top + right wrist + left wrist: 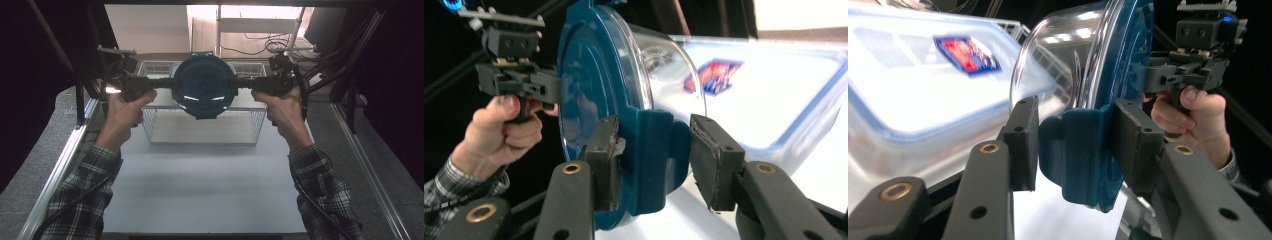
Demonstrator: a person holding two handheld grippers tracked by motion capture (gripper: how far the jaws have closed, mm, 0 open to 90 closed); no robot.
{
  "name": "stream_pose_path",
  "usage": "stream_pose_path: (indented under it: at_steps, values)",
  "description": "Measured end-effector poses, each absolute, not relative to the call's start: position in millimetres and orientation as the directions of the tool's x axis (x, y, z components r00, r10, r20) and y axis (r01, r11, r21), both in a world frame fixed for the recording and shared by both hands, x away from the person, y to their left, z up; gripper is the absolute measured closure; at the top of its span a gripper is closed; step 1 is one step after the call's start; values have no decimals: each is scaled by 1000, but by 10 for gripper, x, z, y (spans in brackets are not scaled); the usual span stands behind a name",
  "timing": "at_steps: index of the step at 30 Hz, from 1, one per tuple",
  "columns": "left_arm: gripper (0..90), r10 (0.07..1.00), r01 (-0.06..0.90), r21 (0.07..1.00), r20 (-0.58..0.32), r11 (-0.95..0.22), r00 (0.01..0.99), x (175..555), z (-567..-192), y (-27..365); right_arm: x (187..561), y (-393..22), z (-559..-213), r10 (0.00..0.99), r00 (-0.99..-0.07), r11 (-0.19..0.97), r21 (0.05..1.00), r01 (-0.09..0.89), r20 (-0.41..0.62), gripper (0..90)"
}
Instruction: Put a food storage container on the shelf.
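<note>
A round clear container (204,85) with a dark blue lid hangs in the air over a wire basket (200,139), its lid turned toward the high camera. My left gripper (167,82) comes in from the left and is shut on the blue side latch (1075,150) of the lid, one pad on each face. From the right, my right gripper (242,84) is shut on the opposite latch (654,160). Each gripper view shows the other hand and its gripper beyond the lid (1128,55) (589,85).
A rectangular clear box (923,90) (774,95) with a blue-edged lid and a red and blue label lies just beyond the round container, with basket wire showing behind it. The white tabletop (205,190) runs in front of the basket. Dark frame posts (80,100) stand at both sides.
</note>
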State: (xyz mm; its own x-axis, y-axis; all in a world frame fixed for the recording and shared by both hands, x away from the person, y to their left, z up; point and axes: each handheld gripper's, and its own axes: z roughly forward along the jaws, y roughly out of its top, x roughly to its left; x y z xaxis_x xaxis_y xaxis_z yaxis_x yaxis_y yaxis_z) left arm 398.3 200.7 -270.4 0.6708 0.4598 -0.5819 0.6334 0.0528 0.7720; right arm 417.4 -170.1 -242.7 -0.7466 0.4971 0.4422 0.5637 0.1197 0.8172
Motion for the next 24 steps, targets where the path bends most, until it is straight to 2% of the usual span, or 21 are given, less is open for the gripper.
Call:
stream_pose_path:
  at_steps: [10, 24]
  values:
    - [569, 472, 646, 762, -585, 42, 659, 4364, -2521, 2050, 4516, -1664, -2295, 511, -712, 85, 796, 600, 482, 568]
    - [566, 504, 689, 722, -616, 55, 605, 4652, -2434, 2132, 4842, -1539, -2281, 532, -667, 65, 760, 646, 522, 558]
